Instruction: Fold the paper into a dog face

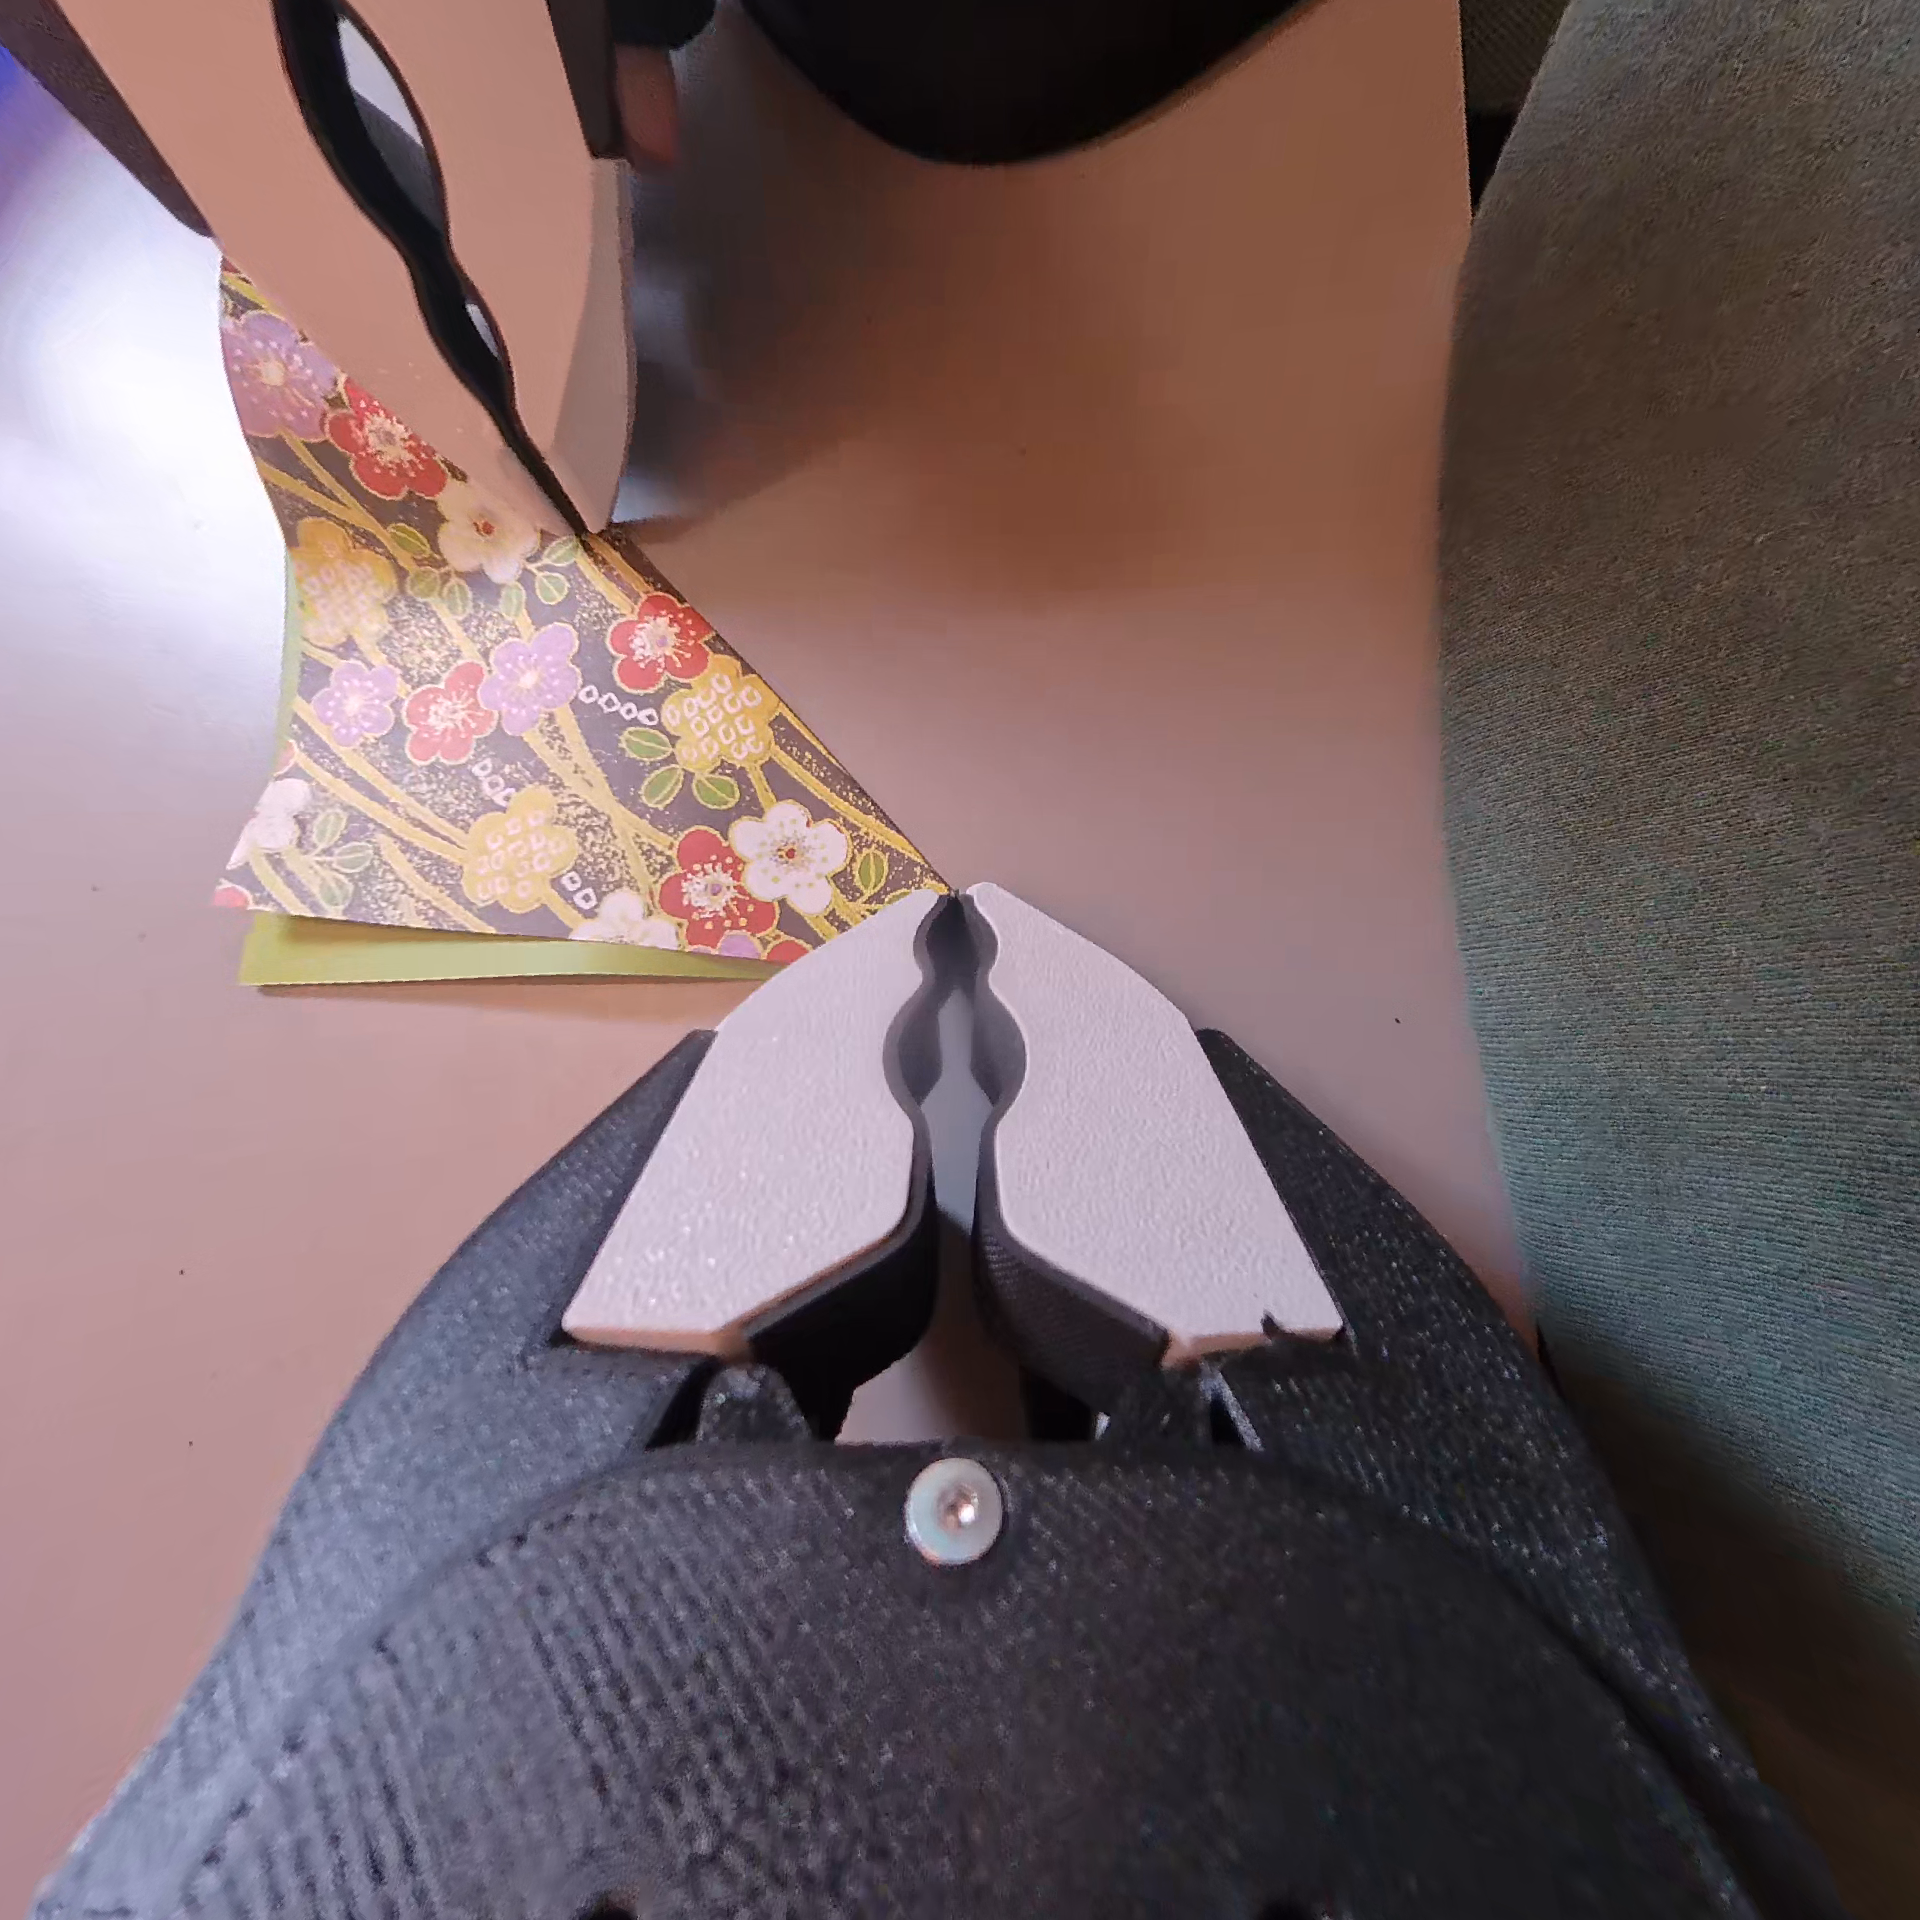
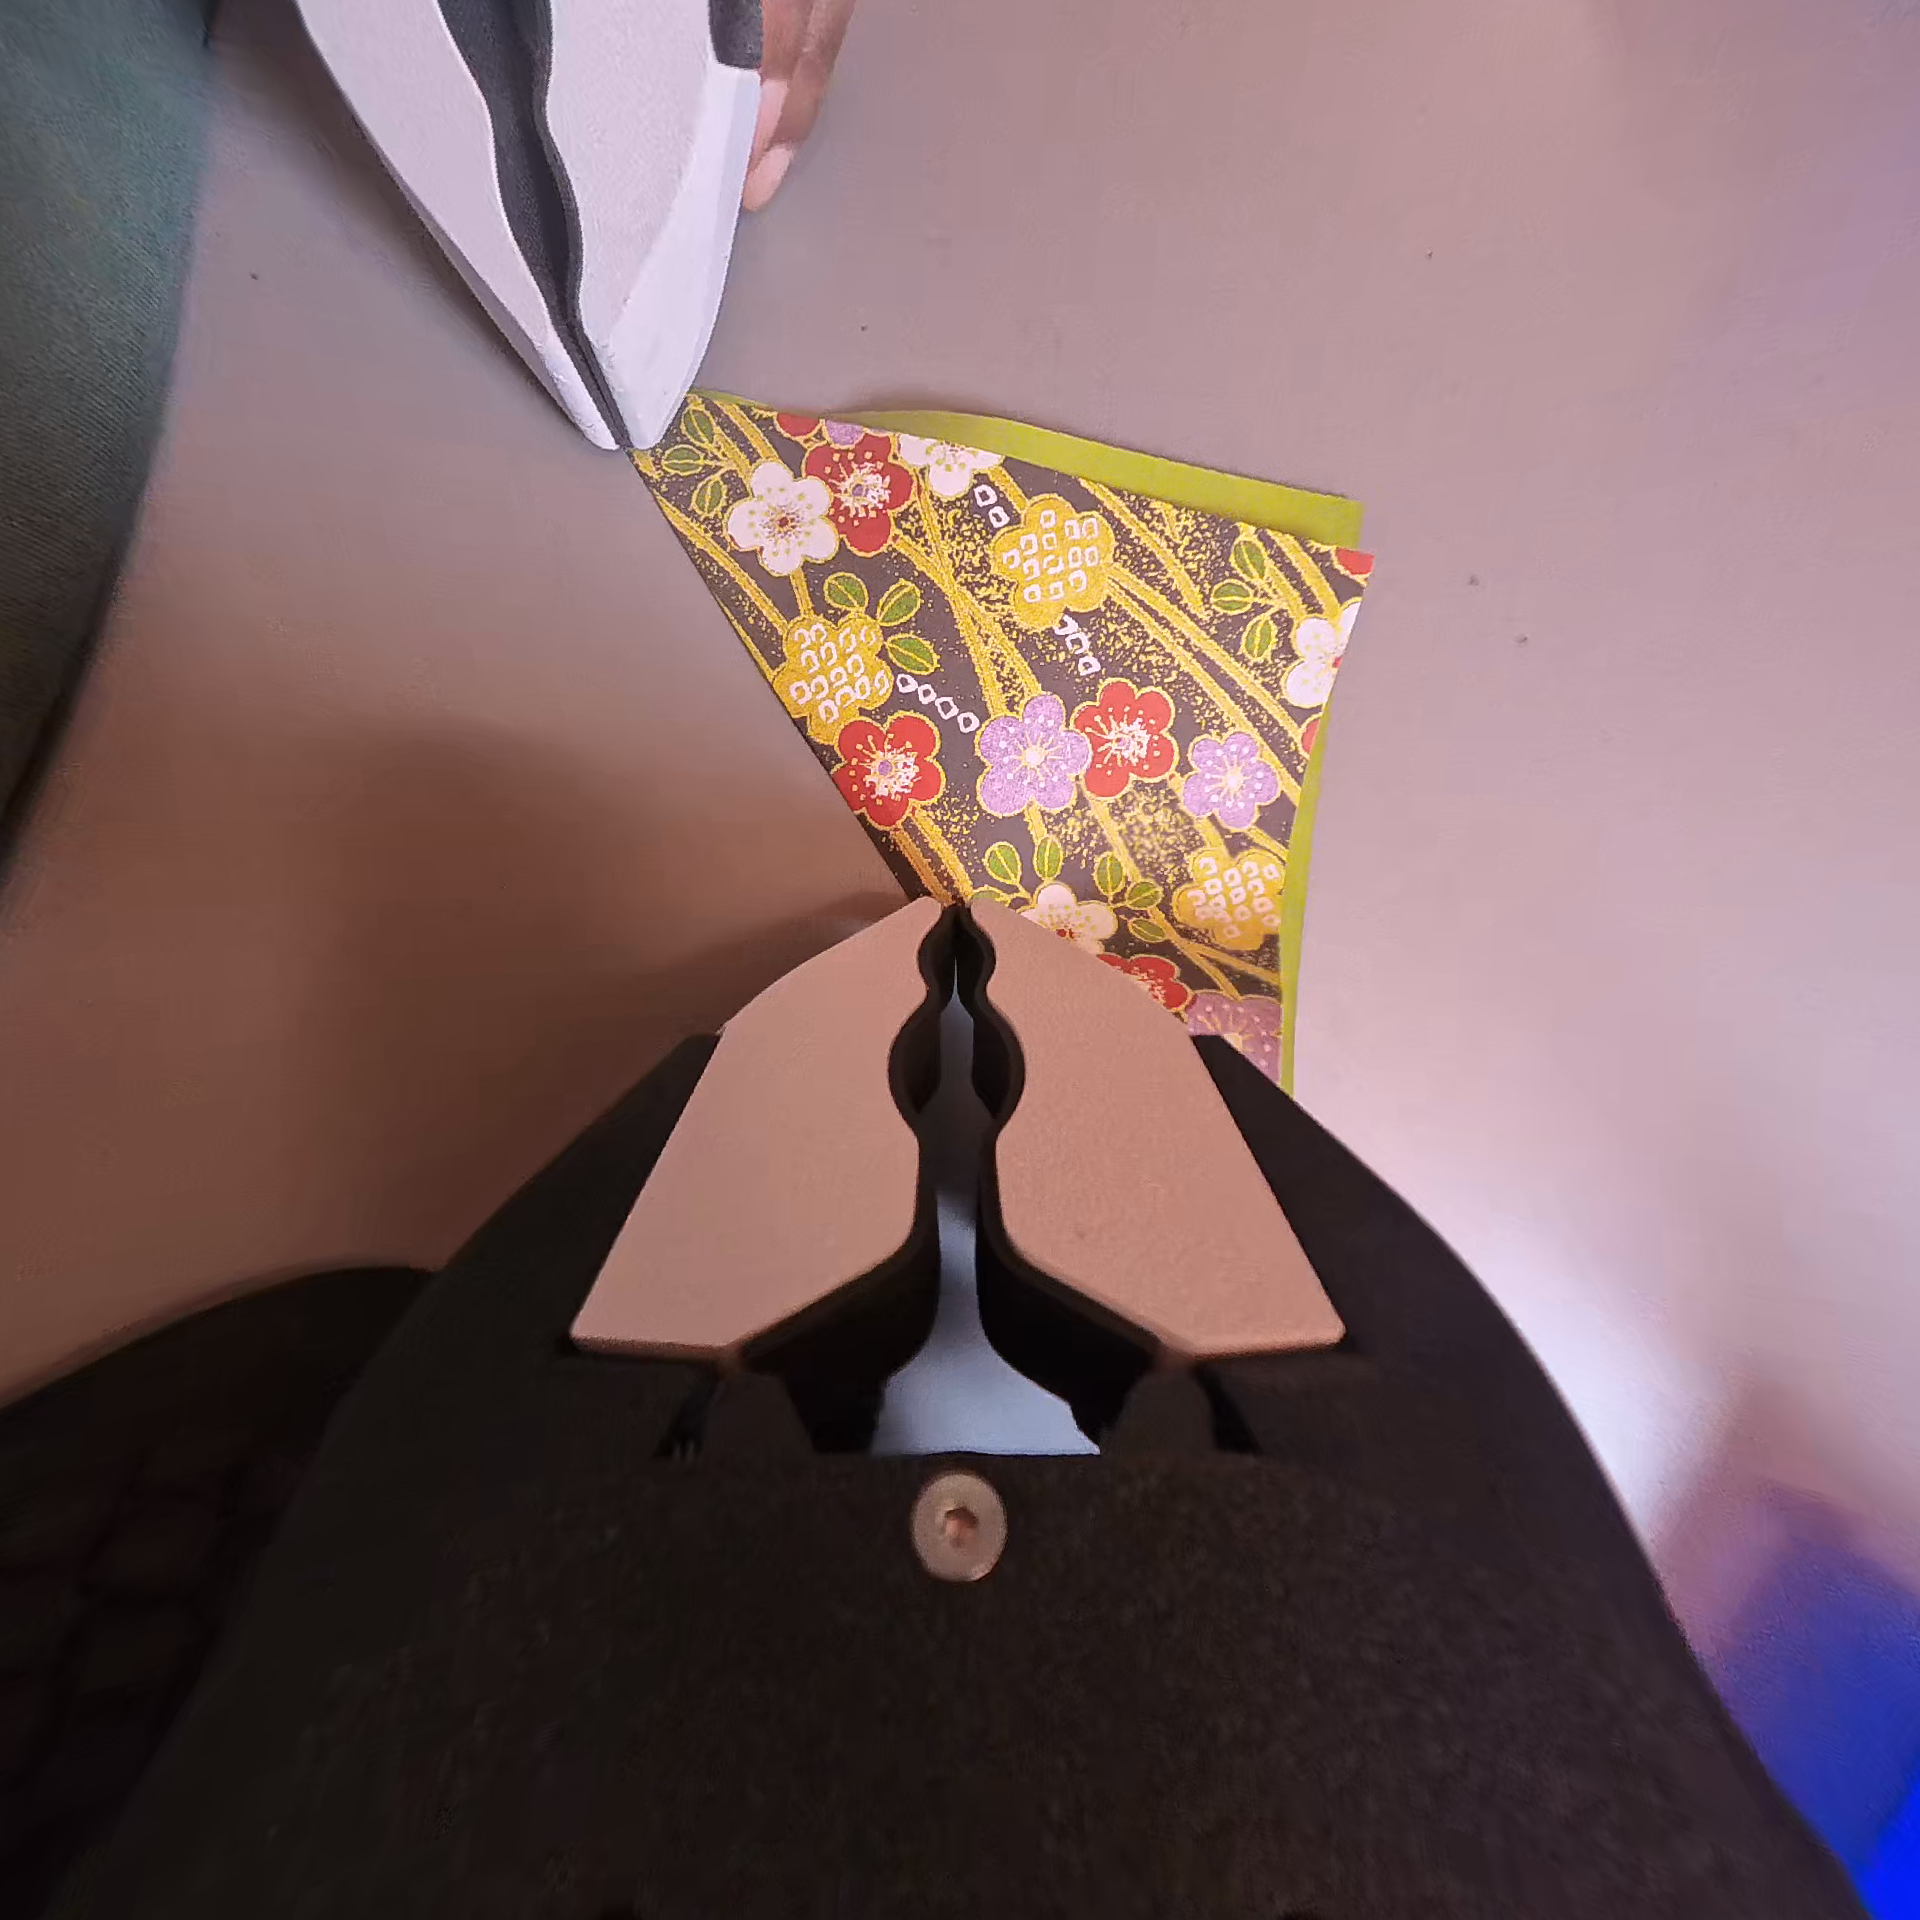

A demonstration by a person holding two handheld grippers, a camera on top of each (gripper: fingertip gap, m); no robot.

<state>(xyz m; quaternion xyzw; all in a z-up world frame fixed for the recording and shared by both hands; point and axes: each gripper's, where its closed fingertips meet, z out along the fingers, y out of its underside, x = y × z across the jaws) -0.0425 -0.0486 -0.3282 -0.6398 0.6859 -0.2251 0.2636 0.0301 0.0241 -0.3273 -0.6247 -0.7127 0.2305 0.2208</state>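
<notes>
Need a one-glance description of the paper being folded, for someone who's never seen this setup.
On the plain tabletop, between the tips of the two handheld grippers, lies the paper. It is a triangle, dark with red, purple, white and yellow flowers and gold lines. A plain green edge peeks out from under it, and it is the only patterned thing on the table.

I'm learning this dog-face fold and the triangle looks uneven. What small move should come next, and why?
Probably press along the folded edge to set the crease. The floral paper lies in a triangle, with the green underside peeking past two edges. Both hand-held grippers, left and right, sit shut at opposite corners of the fold.
</notes>
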